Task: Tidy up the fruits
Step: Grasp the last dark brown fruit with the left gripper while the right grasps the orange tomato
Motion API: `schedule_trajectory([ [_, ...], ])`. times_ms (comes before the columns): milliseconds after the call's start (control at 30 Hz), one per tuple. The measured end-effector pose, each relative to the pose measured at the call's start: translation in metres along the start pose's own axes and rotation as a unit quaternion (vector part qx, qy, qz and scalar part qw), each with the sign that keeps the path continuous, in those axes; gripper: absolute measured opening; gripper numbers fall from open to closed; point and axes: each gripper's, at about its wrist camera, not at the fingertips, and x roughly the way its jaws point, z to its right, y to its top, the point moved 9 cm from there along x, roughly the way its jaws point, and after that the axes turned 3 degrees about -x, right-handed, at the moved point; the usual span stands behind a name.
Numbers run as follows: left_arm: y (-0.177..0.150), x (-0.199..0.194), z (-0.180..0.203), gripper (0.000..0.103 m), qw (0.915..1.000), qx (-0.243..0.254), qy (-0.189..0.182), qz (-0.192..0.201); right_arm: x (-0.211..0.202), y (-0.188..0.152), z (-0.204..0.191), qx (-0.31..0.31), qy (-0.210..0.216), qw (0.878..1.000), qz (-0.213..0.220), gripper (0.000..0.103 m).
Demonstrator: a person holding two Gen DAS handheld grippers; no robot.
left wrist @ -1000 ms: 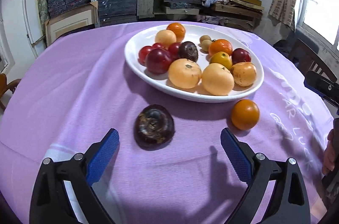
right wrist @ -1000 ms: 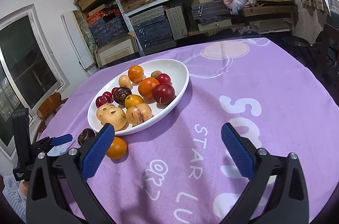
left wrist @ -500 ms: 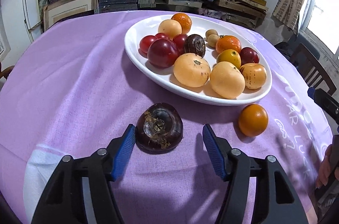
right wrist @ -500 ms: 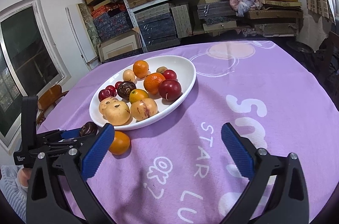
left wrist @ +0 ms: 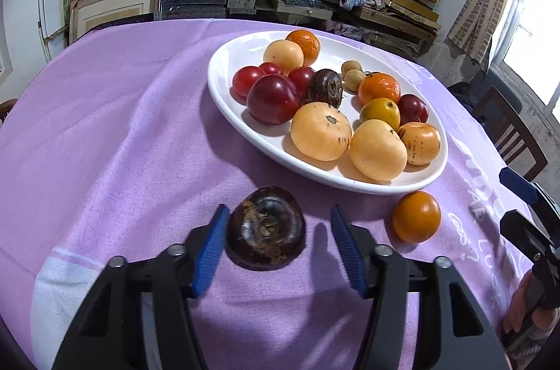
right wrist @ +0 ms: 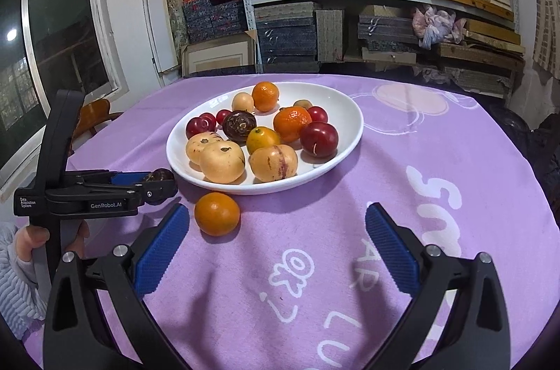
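Purple tablecloth [left wrist: 105, 132] is bearing a dark mangosteen [left wrist: 266, 227] just short of the white plate [left wrist: 224, 83]. Left gripper [left wrist: 278, 242] is bracketing it, left pad touching, right apart; squeezing evenly matters. Right gripper [right wrist: 276, 245] is gaping wide, empty.

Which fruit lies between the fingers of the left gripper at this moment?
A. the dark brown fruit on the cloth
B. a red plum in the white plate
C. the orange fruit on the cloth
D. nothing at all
A: the dark brown fruit sits on the purple cloth between the open fingers of the left gripper, while the orange fruit lies apart to the side.
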Motion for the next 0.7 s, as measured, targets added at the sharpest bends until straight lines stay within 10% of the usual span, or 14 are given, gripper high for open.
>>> schedule_trajectory([
  [467, -0.013, -0.017, -0.011, 0.044, 0.9991, 0.010, 0.040, 0.005, 0.002, -0.008, -0.031, -0.068, 0.016, 0.997, -0.021, 0.098],
  [600, -0.014, -0.017, -0.019, 0.044, 0.9993, -0.009, 0.035, 0.005, 0.015, -0.016, -0.057, -0.121, 0.013, 0.991, -0.051, 0.063],
  [700, -0.014, -0.016, -0.018, 0.045, 0.9990, -0.002, 0.044, 0.008, 0.032, -0.019, -0.065, -0.122, 0.019, 0.989, -0.084, 0.058],
])
